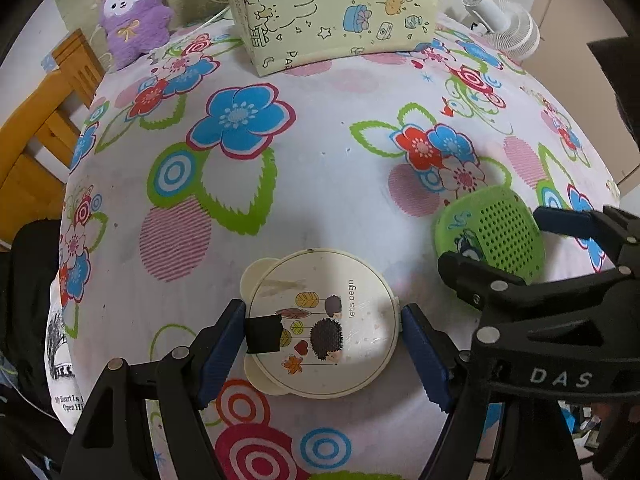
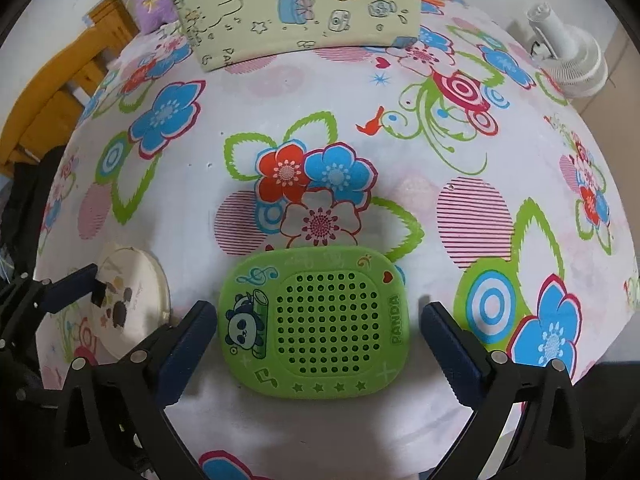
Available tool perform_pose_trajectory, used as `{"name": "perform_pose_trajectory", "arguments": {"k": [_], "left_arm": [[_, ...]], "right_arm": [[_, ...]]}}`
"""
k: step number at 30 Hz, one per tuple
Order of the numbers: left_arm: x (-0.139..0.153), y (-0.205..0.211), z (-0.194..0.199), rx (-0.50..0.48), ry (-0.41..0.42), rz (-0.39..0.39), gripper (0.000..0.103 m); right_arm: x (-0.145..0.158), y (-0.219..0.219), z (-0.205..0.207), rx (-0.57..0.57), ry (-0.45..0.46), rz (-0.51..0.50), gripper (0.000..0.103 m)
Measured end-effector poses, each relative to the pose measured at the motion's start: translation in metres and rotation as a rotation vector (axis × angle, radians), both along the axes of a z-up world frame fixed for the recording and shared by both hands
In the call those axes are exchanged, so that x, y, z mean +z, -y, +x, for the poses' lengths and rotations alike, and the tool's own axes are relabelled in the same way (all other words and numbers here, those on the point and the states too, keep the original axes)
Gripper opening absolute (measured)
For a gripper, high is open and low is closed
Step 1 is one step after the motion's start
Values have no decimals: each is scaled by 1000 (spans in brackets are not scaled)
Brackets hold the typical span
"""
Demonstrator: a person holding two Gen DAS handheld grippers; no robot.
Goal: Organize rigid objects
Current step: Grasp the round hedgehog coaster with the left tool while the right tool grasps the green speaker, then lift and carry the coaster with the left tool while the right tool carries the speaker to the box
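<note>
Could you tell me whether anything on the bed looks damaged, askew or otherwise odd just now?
One oddity: a piece of black tape is stuck over the left edge of the round cream lid, covering part of its leaf-and-hedgehog print. The green panda case lies flat and looks intact.

The bed [image 2: 340, 92] lies bare between the green panda lid [image 2: 316, 324] and the far pillow [image 2: 300, 8]; the round cream lid [image 2: 132, 296] blocks its left.
</note>
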State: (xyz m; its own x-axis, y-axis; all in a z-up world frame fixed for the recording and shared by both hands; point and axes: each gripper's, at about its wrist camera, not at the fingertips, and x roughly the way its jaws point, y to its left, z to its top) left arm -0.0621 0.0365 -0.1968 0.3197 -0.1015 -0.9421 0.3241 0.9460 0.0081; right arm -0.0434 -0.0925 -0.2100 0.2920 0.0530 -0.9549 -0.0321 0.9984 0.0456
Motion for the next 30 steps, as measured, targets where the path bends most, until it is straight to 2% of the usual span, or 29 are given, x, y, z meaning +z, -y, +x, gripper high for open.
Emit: {"name": "perform_pose_trajectory", "arguments": {"k": [5, 10, 20, 30], "left_arm": [[-1, -2, -3, 11, -11, -8, 79], [-1, -1, -2, 19, -11, -9, 79], [3, 5, 10, 47, 2, -30, 79], [13, 22, 24, 61, 19, -42, 79]], "right_arm": [[-3, -5, 0, 19, 6, -42, 103], [-2, -9, 1, 24, 23, -62, 95], [7, 1, 5, -23, 61, -57, 95], [20, 13, 19, -18, 90, -30, 95]]}}
